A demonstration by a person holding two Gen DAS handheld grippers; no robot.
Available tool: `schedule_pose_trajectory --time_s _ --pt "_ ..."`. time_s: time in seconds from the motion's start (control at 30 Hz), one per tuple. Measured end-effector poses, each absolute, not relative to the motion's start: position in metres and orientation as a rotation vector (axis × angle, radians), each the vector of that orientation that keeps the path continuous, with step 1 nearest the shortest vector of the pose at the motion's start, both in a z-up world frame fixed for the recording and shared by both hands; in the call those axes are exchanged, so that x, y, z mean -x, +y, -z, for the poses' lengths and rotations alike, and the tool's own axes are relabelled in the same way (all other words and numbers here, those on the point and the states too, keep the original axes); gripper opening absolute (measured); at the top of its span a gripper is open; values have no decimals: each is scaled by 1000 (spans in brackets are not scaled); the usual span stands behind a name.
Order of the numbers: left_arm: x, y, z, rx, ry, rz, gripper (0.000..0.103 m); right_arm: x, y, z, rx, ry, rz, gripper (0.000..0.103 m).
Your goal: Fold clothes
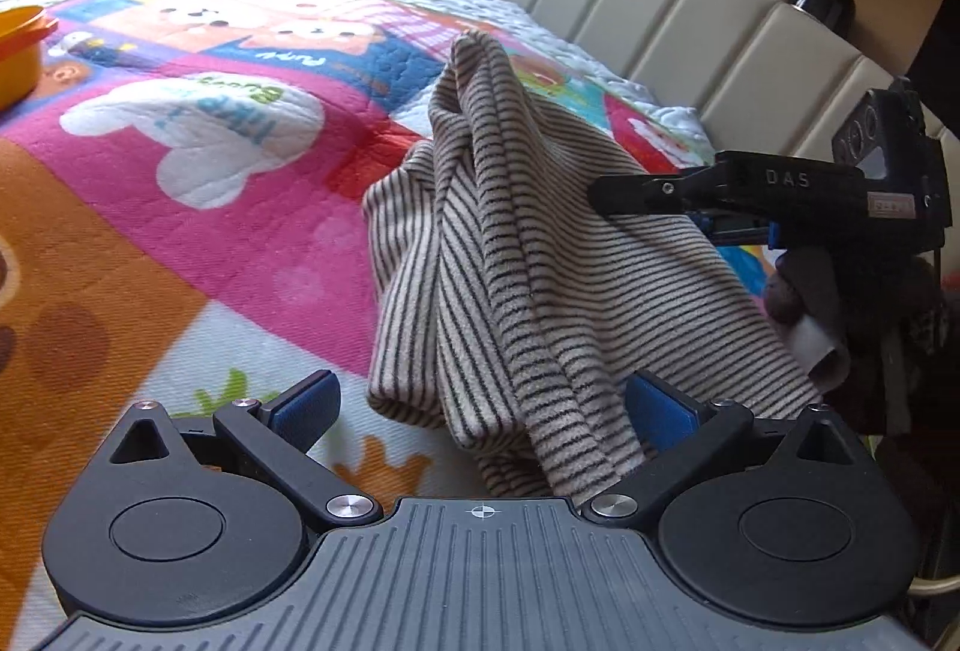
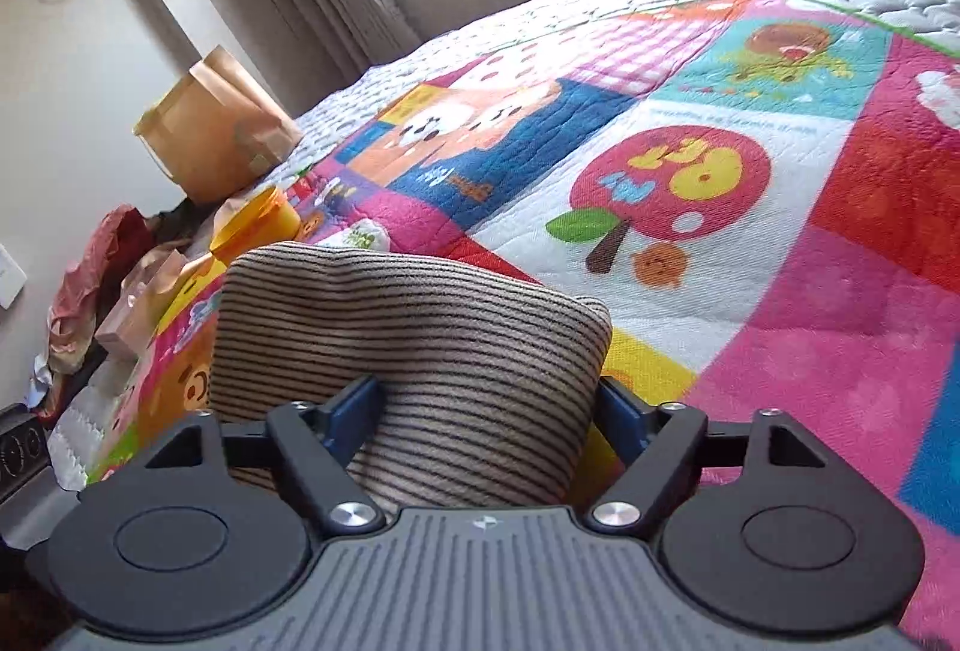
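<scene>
Over striped garment (image 2: 420,351), right gripper (image 2: 489,411) level

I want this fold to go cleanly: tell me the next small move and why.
Probably close the right tongs on the striped garment: its jaws stand open with bunched cloth between them, not pinched. The left tongs also look open around a hanging fold, so nothing seems firmly held yet.

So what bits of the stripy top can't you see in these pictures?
- Left wrist view: the striped garment is bunched up, so its type and shape are unclear; the left tool covers its lower edge.
- Right wrist view: the right tool hides the lower part of the fabric.
- Left wrist view: the orange container is cut off by the edge.
</scene>
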State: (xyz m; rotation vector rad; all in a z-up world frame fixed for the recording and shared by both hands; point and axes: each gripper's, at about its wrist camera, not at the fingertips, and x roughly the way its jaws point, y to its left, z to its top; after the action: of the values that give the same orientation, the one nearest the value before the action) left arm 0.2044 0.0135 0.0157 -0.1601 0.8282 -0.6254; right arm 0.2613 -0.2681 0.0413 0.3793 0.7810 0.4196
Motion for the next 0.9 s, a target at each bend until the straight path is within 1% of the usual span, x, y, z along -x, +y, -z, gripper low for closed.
schedule_pose_trajectory --time_s 0.03,0.07,0.17,0.2,0.23,0.27,0.3,0.33,0.37,0.43,0.6,0.63,0.67,0.77,0.83,0.9 --pt "-204 11 -15 160 827 630 103 -252 -271 -39 -395 784 -412 87" --pt "-204 10 -14 157 822 631 103 -242 -274 -35 -412 791 -406 87" --pt "-198 5 -11 151 804 642 103 -206 -278 -22 -485 793 -433 88" --pt "-195 3 -10 152 801 657 102 -194 -278 -19 -503 790 -453 86" --pt "-188 -2 -10 143 797 674 101 -185 -277 -17 -509 787 -476 76" --pt "-180 -8 -10 132 791 692 99 -177 -276 -16 -503 791 -492 68" --pt "-173 -13 -10 120 786 710 95 -171 -273 -16 -483 796 -502 65" --pt "-166 -18 -10 109 781 728 95 -168 -272 -18 -453 799 -511 60" --pt "-157 -25 -10 78 769 728 95 -166 -272 -22 -423 805 -523 57" --pt "-140 -38 -11 42 754 732 95 -163 -272 -28 -362 816 -545 56" --pt "-108 -57 -12 166 758 861 95 -165 -288 -53 -162 815 -514 58" --pt "-103 -59 -13 168 758 874 95 -167 -293 -55 -141 814 -484 60" --pt "-98 -61 -13 169 757 885 95 -169 -297 -58 -120 813 -455 64" --pt "-89 -45 -19 168 740 861 97 -162 -302 -58 -88 789 -397 74" --pt "-88 -28 -22 184 731 808 98 -149 -295 -58 -47 738 -369 75" --pt "-92 -4 -22 221 725 707 99 -131 -282 -64 35 639 -342 76"
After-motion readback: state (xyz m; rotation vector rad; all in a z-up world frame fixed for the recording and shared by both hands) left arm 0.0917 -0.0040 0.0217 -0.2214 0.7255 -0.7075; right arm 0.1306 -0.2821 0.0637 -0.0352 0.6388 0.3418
